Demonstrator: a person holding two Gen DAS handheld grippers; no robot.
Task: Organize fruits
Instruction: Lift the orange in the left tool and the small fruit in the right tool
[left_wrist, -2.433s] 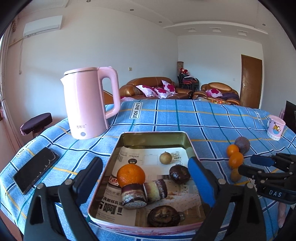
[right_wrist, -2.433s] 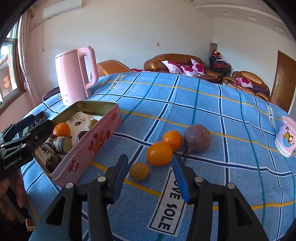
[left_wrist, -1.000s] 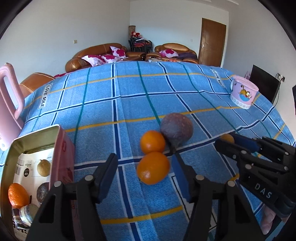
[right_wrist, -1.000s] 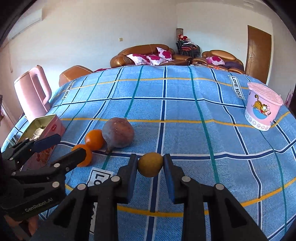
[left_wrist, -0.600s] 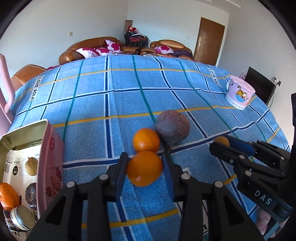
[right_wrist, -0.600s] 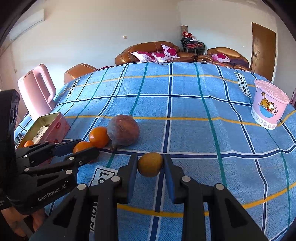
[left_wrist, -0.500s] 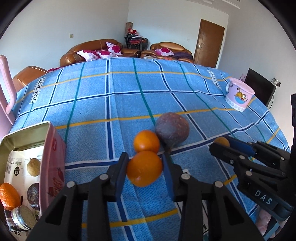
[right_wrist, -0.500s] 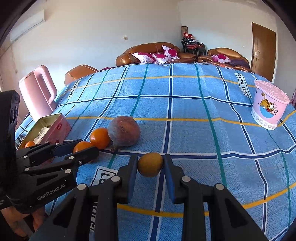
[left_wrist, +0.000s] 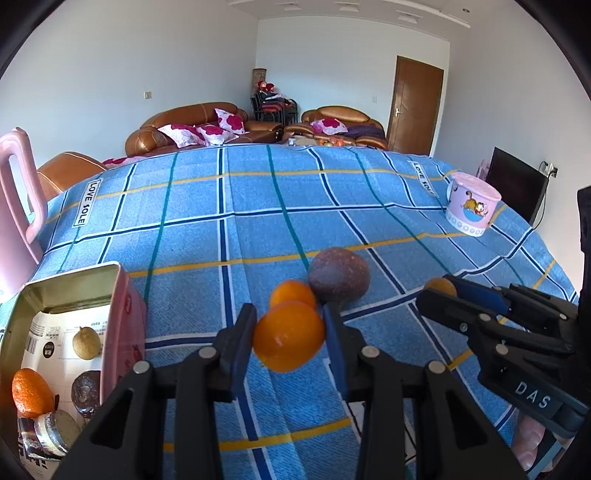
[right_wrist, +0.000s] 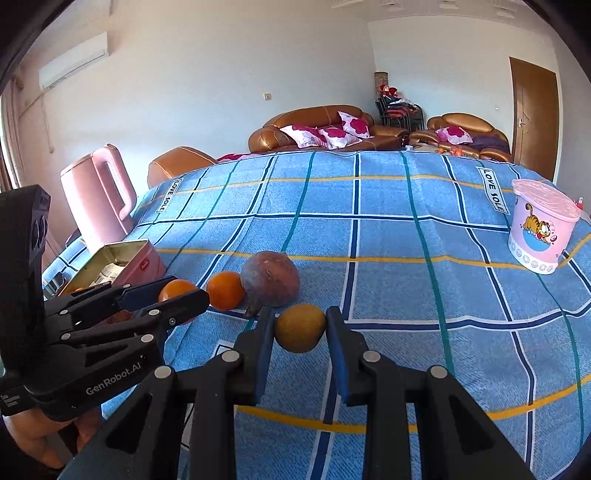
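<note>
Partly hidden tin (left_wrist: 123, 295), cropped kettle (left_wrist: 16, 192)

The left claw (left_wrist: 288, 334) is showing two black plastic arms with triangular cut-outs, each carrying blue pads (left_wrist: 334, 332) on the inner faces and round silver screws along the top. In the right wrist view, at nine o'clock, its side is bearing white "GenRobot.AI" lettering below a tall black camera block. The right claw (right_wrist: 300, 328) is wearing the same black frame, blue pads and silver screws. In the left wrist view, at four o'clock, its side is displaying white "DAS" letters. Fingers (right_wrist: 40, 439) are showing beneath the left claw's body.
</note>
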